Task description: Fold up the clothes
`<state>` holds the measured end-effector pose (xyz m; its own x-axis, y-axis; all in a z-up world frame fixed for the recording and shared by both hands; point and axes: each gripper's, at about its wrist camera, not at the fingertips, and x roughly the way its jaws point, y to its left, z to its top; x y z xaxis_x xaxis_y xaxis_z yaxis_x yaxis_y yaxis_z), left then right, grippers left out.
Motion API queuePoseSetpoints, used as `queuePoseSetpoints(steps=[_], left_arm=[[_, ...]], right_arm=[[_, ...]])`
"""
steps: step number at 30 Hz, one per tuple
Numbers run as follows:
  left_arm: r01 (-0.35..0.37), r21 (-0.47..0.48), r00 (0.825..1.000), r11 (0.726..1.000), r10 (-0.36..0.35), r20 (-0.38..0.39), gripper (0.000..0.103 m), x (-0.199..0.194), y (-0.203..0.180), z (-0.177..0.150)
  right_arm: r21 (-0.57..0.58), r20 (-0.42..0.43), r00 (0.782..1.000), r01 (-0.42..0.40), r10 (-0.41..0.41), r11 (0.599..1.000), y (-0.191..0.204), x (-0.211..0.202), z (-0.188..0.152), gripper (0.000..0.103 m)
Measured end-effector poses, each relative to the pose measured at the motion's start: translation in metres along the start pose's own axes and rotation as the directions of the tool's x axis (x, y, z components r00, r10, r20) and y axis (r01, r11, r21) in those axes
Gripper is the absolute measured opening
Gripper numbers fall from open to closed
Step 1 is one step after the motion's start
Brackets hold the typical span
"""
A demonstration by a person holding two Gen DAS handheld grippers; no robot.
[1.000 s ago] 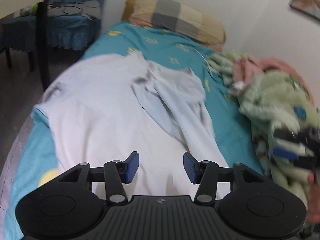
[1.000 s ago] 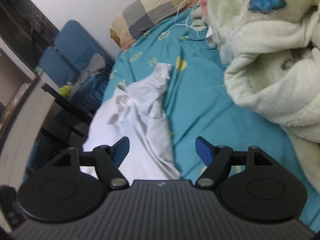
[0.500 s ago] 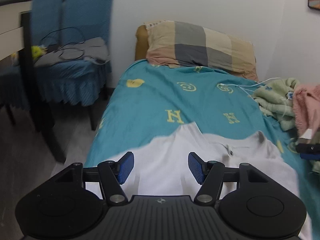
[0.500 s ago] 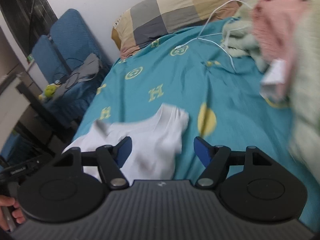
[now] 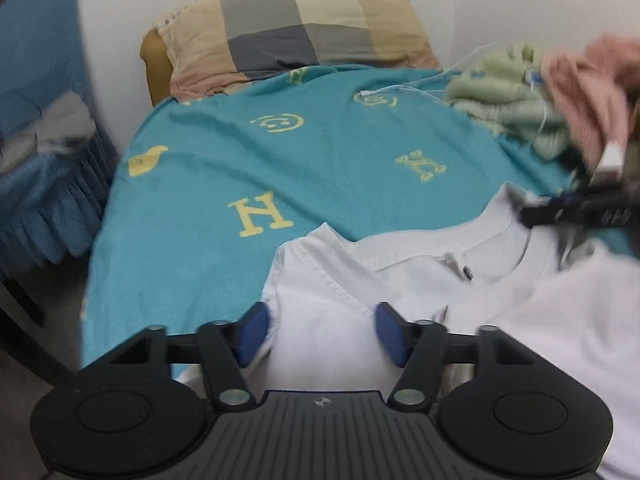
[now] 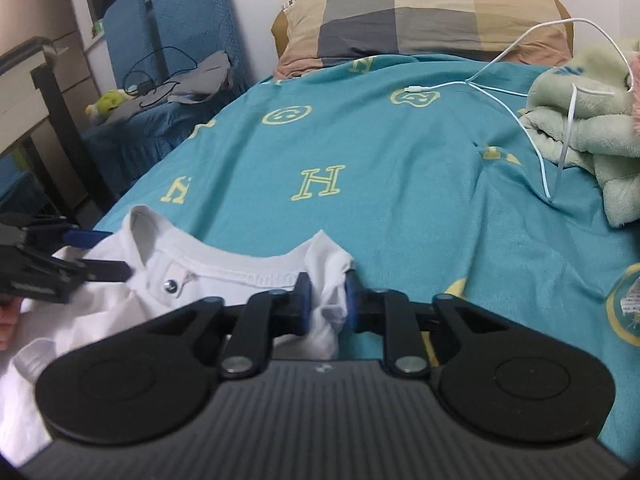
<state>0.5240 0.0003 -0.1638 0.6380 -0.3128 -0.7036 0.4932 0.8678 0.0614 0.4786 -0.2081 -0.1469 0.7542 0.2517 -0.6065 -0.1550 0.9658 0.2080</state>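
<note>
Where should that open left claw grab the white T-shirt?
At the shoulder corner of the white T-shirt, beside the collar, coming straight forward along the bed. That seamed corner already lies between the left claw's open fingers, mirroring the right claw's pinch.

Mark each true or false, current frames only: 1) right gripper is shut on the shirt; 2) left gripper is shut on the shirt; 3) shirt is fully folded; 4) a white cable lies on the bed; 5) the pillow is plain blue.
1) Right gripper is shut on the shirt. True: its jaws pinch a shoulder corner.
2) Left gripper is shut on the shirt. False: its jaws stand apart, with cloth between them.
3) The shirt is fully folded. False: it lies spread with the collar showing.
4) A white cable lies on the bed. True: it runs from the sheet over the green blanket.
5) The pillow is plain blue. False: it is checked in grey, beige and tan.
</note>
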Motion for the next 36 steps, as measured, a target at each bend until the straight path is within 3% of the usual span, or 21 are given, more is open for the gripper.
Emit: queuePoseSetpoints(steps=[1, 2, 5, 9, 14, 19, 21, 26, 30, 36], left_arm=[[-0.033, -0.018, 0.999, 0.999, 0.033, -0.014, 0.029, -0.001, -0.001, 0.002], [-0.066, -0.035, 0.997, 0.997, 0.065, -0.028, 0.009, -0.002, -0.002, 0.003], [-0.12, -0.012, 0.993, 0.993, 0.12, -0.013, 0.006, -0.02, -0.013, 0.012], [-0.205, -0.085, 0.975, 0.975, 0.211, 0.069, 0.005, -0.056, -0.023, 0.044], [-0.278, -0.157, 0.937, 0.948, 0.303, 0.17, 0.005, -0.084, -0.033, 0.094], [-0.265, -0.238, 0.947, 0.934, 0.299, 0.12, 0.005, -0.055, -0.021, 0.113], [-0.267, -0.261, 0.951, 0.928, 0.297, 0.084, 0.005, -0.027, -0.009, 0.102], [-0.253, -0.314, 0.966, 0.915, 0.256, -0.033, 0.006, 0.051, 0.016, 0.062], [-0.256, -0.255, 0.963, 0.932, 0.268, 0.013, 0.007, 0.069, 0.012, 0.051], [-0.285, -0.218, 0.957, 0.933, 0.291, -0.006, 0.006, 0.063, 0.007, 0.048]], right_arm=[[-0.007, 0.009, 1.0, 0.013, -0.013, 1.0, 0.003, -0.004, 0.001, 0.016], [-0.014, 0.018, 1.0, 0.026, -0.025, 1.0, 0.006, -0.009, 0.003, 0.015], [-0.017, 0.059, 0.997, 0.059, -0.058, 0.998, 0.014, -0.026, 0.015, 0.014], [-0.034, 0.146, 0.984, 0.113, -0.107, 0.993, 0.029, -0.057, 0.042, 0.013], [0.019, 0.249, 0.948, 0.202, -0.2, 0.979, 0.034, -0.084, 0.085, 0.013], [0.086, 0.253, 0.938, 0.223, -0.238, 0.971, 0.019, -0.06, 0.111, 0.013], [0.084, 0.248, 0.937, 0.233, -0.247, 0.969, 0.014, -0.037, 0.11, 0.013], [0.08, 0.146, 0.962, 0.223, -0.233, 0.971, -0.007, 0.036, 0.079, 0.009], [0.081, 0.091, 0.971, 0.216, -0.223, 0.973, -0.02, 0.07, 0.051, 0.009], [0.118, 0.121, 0.971, 0.193, -0.207, 0.974, -0.018, 0.055, 0.05, 0.006]])
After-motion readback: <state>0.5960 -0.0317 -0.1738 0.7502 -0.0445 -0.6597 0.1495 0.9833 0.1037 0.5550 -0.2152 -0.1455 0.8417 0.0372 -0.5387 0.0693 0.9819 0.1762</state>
